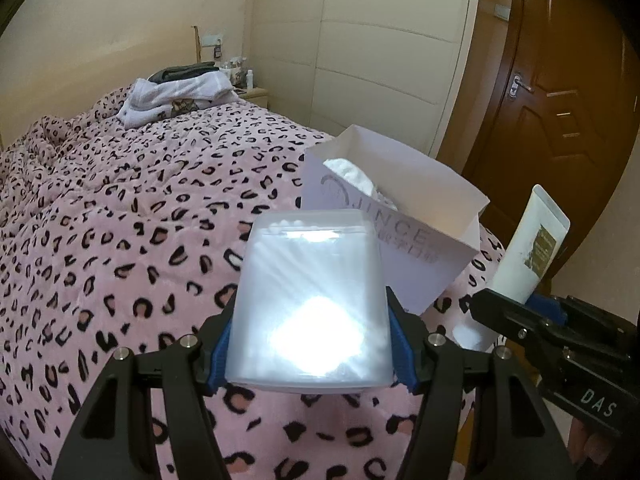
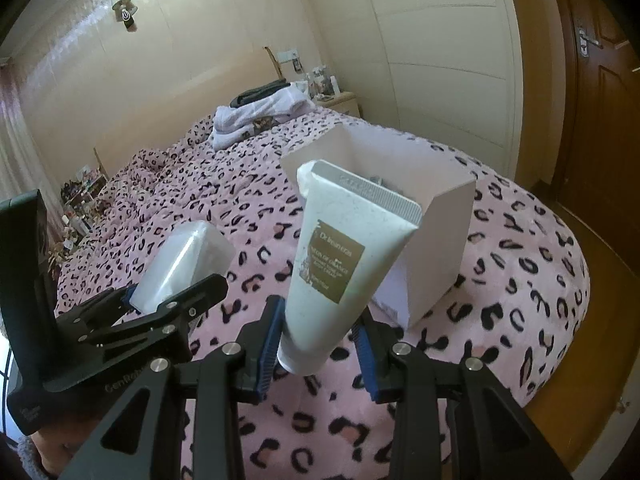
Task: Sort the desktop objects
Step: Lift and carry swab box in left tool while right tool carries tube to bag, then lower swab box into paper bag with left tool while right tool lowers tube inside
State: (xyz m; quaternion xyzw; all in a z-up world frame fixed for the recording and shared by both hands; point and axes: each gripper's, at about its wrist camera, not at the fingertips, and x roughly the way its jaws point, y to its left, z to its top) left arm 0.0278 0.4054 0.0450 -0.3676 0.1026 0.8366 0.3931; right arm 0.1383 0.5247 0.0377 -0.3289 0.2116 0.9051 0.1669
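My left gripper (image 1: 310, 344) is shut on a translucent plastic box of cotton swabs (image 1: 310, 300), held above the pink leopard-print bedspread (image 1: 120, 220); it also shows in the right wrist view (image 2: 180, 268). My right gripper (image 2: 318, 344) is shut on a white cream tube (image 2: 340, 264) with a gold label, cap end down; the tube also shows in the left wrist view (image 1: 528, 244). An open white paper box (image 1: 400, 220) stands on the bed just beyond both grippers, with something white inside; it also shows in the right wrist view (image 2: 436, 240).
Folded white towels (image 1: 176, 100) and dark clothing lie at the far end of the bed. A nightstand with small bottles (image 1: 248, 84) stands beyond. A cream wardrobe (image 1: 380, 40) and a brown door (image 1: 560, 100) are to the right. The bed edge drops off at the right (image 2: 576, 300).
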